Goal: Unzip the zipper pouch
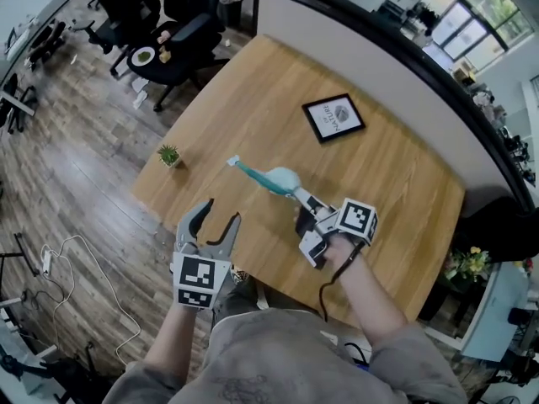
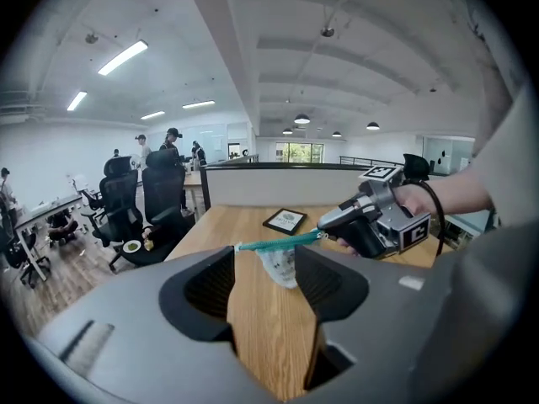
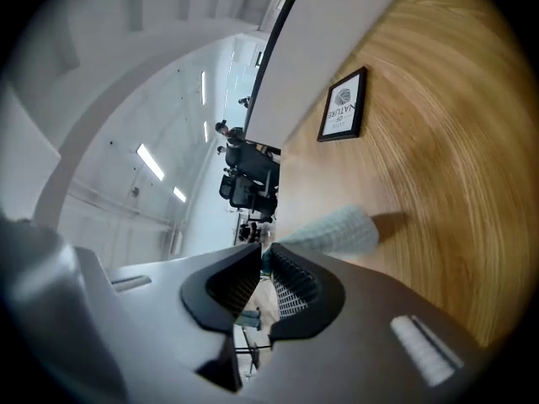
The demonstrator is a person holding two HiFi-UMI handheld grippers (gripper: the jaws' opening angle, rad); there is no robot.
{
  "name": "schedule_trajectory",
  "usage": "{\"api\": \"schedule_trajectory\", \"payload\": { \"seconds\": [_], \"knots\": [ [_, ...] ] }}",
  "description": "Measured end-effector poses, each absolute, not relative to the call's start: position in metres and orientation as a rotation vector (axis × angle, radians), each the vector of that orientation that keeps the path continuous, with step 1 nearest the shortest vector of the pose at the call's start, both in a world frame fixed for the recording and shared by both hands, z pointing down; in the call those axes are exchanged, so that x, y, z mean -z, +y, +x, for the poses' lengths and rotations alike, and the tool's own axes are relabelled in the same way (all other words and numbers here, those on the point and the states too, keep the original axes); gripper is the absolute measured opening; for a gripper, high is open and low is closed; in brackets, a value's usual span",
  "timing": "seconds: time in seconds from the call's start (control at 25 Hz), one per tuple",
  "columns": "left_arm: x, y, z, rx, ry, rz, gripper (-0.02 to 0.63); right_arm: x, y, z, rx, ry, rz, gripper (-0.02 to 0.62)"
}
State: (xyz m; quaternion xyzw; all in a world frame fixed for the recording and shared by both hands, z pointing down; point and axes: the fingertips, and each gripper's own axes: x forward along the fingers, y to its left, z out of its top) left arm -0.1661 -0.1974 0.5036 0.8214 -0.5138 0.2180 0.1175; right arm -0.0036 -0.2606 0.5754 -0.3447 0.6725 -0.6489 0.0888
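Now | right claw (image 1: 296,194) pinching zipper pouch (image 1: 274,179) end | left claw (image 1: 221,211) wide, empty

- The pouch (image 1: 274,179) has a teal zipper edge and a pale mesh body.
- The table (image 1: 396,183) is light wood with a fine grain.
- The picture frame (image 1: 333,118) is black around a white card.
- The small plant (image 1: 169,155) is green.
- The left gripper (image 1: 221,209) and the right gripper (image 1: 296,195) are grey, with black-and-white marker squares.
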Motion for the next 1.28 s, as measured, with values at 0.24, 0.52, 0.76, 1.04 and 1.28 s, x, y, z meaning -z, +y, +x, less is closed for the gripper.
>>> {"api": "schedule_trajectory", "payload": {
  "seconds": [0.24,0.52,0.76,1.04,1.28],
  "knots": [
    [-0.441,-0.173,-0.163,-0.571,-1.554,2.494,0.224,-0.510,-0.214,0.006,1.947,1.766,-0.915,0.046],
    [-0.405,-0.135,-0.153,-0.541,-1.558,2.567,0.224,-0.453,-0.177,0.008,1.901,1.709,-0.792,0.046],
    [-0.387,-0.126,-0.125,-0.554,-1.447,2.748,0.182,-0.427,-0.172,0.003,1.856,1.767,-0.768,0.046],
    [-0.377,-0.116,-0.065,-0.816,-1.357,3.069,0.175,-0.413,-0.156,-0.011,1.891,1.783,-0.707,0.045],
    [-0.380,-0.117,-0.048,-0.928,-1.313,3.153,0.161,-0.399,-0.153,-0.016,1.904,1.807,-0.667,0.045]
  ]
}}
